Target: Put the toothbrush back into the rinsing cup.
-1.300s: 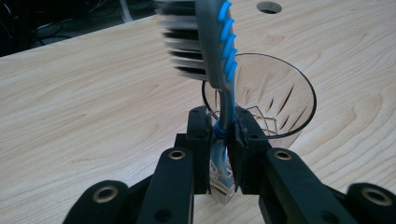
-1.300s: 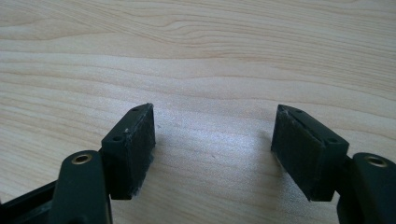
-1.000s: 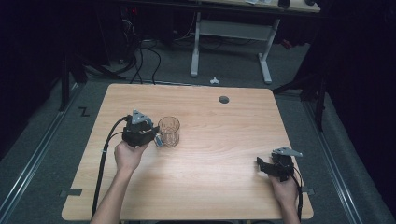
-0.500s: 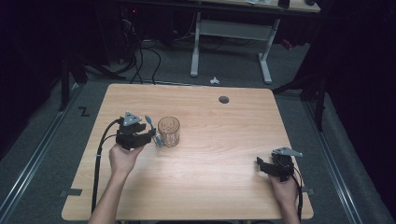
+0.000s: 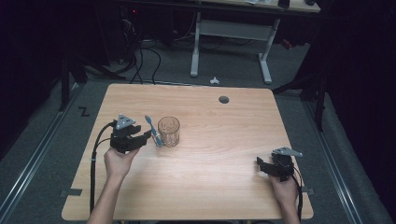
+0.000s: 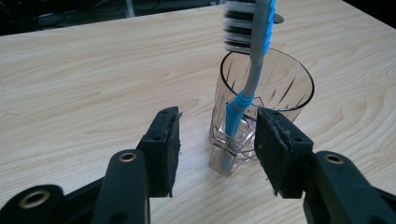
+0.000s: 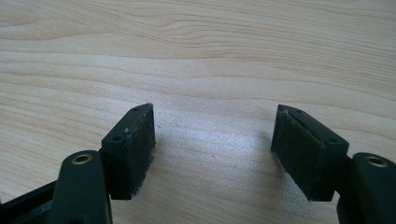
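Presently, a wooden table (image 5: 224,154) is seen bearing a clear glass (image 5: 168,131), against whose outside a blue toothbrush (image 5: 153,130) is leaned, bristles up. The left gripper (image 5: 145,136) is held just beside it; its jaws have just been opening, and the brush stands between them untouched. The right gripper (image 5: 260,164) is rested apart, jaws spread, nothing held.

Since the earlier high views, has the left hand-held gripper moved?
Yes. The left hand-held gripper has backed away leftward from the glass, its jaws having just opened off the toothbrush between them.
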`<state>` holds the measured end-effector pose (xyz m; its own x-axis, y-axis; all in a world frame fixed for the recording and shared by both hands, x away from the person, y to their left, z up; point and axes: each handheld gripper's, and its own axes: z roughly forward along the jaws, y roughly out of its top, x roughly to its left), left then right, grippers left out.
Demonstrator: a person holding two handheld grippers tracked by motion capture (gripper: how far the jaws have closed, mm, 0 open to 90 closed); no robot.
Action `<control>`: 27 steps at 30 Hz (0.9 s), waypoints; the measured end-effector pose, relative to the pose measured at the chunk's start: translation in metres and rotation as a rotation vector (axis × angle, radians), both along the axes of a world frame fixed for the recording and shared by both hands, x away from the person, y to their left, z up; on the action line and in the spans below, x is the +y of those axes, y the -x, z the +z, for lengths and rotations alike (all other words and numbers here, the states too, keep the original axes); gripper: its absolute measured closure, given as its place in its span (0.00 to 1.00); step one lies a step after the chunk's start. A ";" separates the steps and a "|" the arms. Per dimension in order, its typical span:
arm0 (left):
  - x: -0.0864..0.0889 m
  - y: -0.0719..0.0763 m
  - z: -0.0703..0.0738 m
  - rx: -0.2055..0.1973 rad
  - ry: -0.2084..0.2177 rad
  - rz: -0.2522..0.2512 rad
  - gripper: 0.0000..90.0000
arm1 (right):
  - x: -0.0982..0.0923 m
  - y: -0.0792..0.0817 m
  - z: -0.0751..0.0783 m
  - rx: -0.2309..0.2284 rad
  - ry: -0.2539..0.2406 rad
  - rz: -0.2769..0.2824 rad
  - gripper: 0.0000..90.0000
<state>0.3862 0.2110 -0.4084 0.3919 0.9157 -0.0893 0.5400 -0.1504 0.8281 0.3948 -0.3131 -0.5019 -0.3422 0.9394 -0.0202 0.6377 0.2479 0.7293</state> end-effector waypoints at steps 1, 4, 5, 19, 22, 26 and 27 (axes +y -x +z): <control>0.000 0.000 0.000 -0.001 0.000 0.002 0.56 | 0.000 0.000 0.000 0.000 0.000 0.000 0.34; 0.002 0.002 0.000 0.005 -0.013 0.004 0.56 | 0.000 0.000 0.000 0.000 0.000 0.000 0.34; 0.002 0.003 0.000 0.001 -0.008 0.005 0.56 | 0.000 0.000 0.000 0.000 0.000 0.000 0.34; 0.013 0.015 -0.001 -0.011 0.035 0.025 0.56 | 0.000 0.000 0.000 0.000 0.000 0.000 0.34; 0.015 0.018 -0.002 -0.014 0.045 0.034 0.56 | 0.000 0.000 0.000 0.000 0.000 0.000 0.34; 0.017 0.024 -0.005 -0.020 0.060 0.045 0.56 | 0.000 0.000 0.000 0.000 0.000 0.000 0.34; 0.017 0.025 -0.006 -0.020 0.065 0.048 0.56 | 0.000 0.000 0.000 0.000 0.000 0.000 0.34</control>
